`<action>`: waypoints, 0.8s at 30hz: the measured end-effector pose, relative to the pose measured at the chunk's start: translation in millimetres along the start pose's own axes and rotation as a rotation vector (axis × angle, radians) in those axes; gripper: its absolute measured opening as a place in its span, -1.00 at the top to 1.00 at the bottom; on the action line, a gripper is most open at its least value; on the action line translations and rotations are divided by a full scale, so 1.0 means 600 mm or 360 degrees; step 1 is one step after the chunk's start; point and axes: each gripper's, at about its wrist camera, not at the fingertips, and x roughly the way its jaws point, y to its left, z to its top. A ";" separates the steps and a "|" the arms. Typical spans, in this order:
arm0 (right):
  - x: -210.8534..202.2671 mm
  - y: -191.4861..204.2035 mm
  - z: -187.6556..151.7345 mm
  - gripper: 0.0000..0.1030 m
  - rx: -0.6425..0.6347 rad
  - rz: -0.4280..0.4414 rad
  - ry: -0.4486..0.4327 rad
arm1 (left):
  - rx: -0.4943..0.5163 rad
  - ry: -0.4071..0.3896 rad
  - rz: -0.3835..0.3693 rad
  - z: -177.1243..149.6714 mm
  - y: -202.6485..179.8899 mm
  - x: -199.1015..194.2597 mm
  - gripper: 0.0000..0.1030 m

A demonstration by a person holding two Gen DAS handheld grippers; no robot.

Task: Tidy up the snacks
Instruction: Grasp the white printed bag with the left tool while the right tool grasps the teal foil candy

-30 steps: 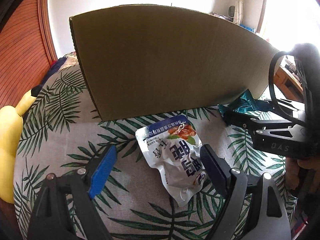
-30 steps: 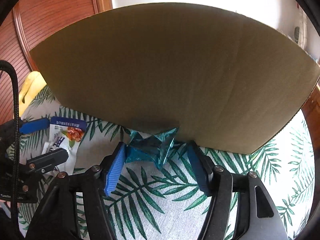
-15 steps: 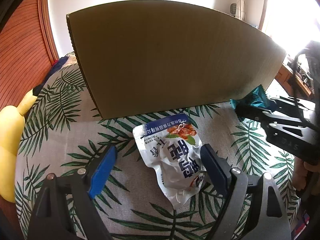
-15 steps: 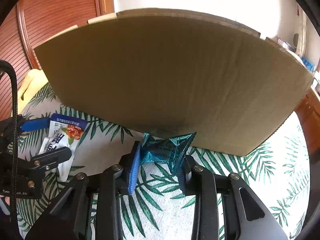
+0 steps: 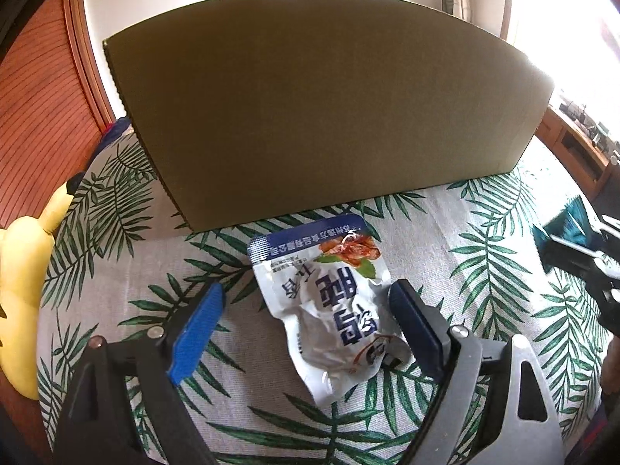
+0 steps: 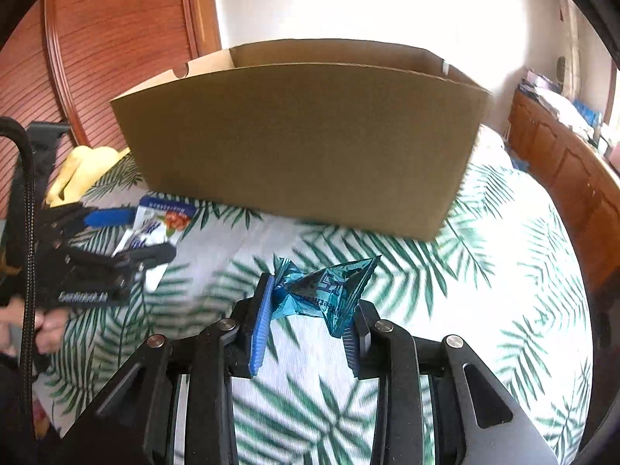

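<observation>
A white and blue snack pouch (image 5: 333, 302) lies on the leaf-print cloth in front of a brown cardboard box (image 5: 317, 116). My left gripper (image 5: 306, 310) is open around the pouch, its right finger beside the pouch's edge. My right gripper (image 6: 310, 306) is shut on a crumpled teal snack wrapper (image 6: 329, 290) and holds it above the cloth, in front of the box (image 6: 302, 147). The pouch (image 6: 155, 224) and the left gripper (image 6: 128, 232) show at the left of the right wrist view. The wrapper (image 5: 569, 221) shows at the right edge of the left wrist view.
The box is open at the top, its inside hidden. A yellow plush toy (image 5: 23, 283) lies at the left on the cloth. A wooden slatted door (image 6: 108, 38) stands behind on the left. Wooden furniture (image 6: 562, 155) runs along the right.
My right gripper closed on the teal wrapper, lifted it off the cloth and pulled back from the box. My left gripper stayed open around the pouch.
</observation>
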 end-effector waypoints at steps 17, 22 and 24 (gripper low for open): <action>-0.055 -0.023 -0.063 0.39 0.0100 0.0003 -0.0029 | -0.0005 0.0007 -0.0022 0.003 -0.034 -0.007 -0.68; -0.053 -0.028 -0.066 0.39 0.0125 0.0028 -0.0037 | -0.0014 0.0006 -0.0018 0.002 -0.054 -0.011 -0.68; -0.054 -0.029 -0.066 0.39 0.0130 0.0036 -0.0042 | -0.0030 0.0002 -0.0021 0.002 -0.059 -0.012 -0.68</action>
